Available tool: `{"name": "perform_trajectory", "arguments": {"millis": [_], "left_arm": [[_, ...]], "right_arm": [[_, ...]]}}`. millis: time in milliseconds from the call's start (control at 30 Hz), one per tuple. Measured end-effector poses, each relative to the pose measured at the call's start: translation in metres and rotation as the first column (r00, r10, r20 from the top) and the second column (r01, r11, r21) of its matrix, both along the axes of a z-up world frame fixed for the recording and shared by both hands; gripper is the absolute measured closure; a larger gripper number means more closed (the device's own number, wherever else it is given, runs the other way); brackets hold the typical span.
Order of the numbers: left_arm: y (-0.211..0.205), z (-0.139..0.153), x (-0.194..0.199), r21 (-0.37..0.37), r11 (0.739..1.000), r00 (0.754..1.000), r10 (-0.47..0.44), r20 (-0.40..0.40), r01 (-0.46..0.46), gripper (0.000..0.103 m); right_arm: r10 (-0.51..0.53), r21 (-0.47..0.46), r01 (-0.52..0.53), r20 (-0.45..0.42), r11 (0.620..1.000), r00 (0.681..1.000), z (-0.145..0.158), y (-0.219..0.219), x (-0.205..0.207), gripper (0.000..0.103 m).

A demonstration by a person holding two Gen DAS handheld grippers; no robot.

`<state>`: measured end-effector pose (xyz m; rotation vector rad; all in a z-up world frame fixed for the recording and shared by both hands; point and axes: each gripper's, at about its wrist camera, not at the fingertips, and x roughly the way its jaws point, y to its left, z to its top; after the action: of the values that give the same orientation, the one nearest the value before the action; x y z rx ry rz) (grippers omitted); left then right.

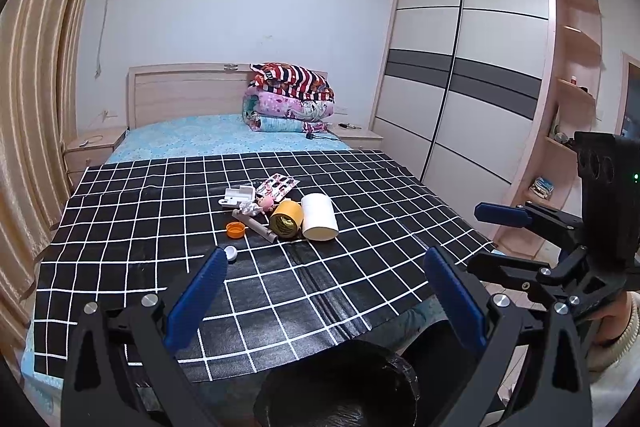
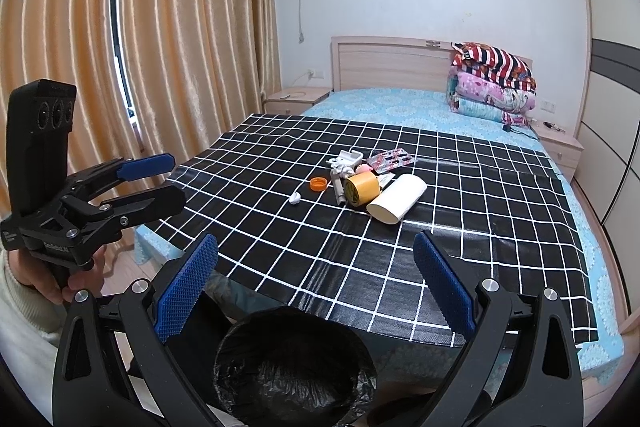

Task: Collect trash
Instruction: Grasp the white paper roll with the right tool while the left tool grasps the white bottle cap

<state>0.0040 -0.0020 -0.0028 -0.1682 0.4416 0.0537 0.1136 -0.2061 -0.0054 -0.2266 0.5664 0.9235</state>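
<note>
Two handheld grippers hover at the foot of a bed (image 1: 192,137), above a black-lined trash bin (image 2: 292,359), with the clutter they are meant to clear lying well ahead on a black grid-patterned cloth (image 1: 360,259). The left gripper (image 1: 324,301) and the right gripper (image 2: 316,287) both have their blue-padded fingers (image 1: 196,299) spread wide, holding nothing. The litter sits in a tight cluster: a white paper roll (image 1: 319,217) touching a roll of yellow tape (image 1: 285,219), an orange bottle cap (image 1: 235,229), a small white cap (image 1: 231,252) set apart nearer the bin, a blister pack (image 1: 278,186), crumpled tissue and a white plastic piece. All of it looks light. The paper roll should be soft and crushable, best pinched across its middle; the tape is stiffer and offers its rim; the flat caps and foil pack look slippery and will likely need an edge grip.
</note>
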Motion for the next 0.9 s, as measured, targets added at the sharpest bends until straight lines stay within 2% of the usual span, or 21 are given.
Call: {"name": "perform_trajectory", "arguments": {"millis": [200, 333, 633, 900], "left_arm": [[0.016, -0.011, 0.013, -0.010, 1.000, 0.999, 0.028, -0.040, -0.028, 0.008], [0.030, -0.022, 0.029, 0.013, 0.998, 0.995, 0.057, -0.078, -0.056, 0.008], [0.071, -0.054, 0.068, -0.003, 0.994, 0.981, 0.104, -0.163, -0.106, 0.008], [0.095, -0.080, 0.102, -0.015, 0.993, 0.970, 0.109, -0.219, -0.115, 0.009]], "right_arm": [[0.004, -0.012, -0.005, -0.022, 1.000, 1.000, -0.006, 0.009, 0.020, 0.004], [-0.008, -0.033, 0.007, -0.033, 0.999, 0.999, -0.010, 0.021, 0.043, 0.004], [-0.066, -0.071, 0.060, -0.072, 0.996, 0.995, -0.024, 0.049, 0.110, 0.004], [-0.132, -0.152, 0.115, -0.105, 0.982, 0.986, -0.051, 0.074, 0.165, 0.004]]}}
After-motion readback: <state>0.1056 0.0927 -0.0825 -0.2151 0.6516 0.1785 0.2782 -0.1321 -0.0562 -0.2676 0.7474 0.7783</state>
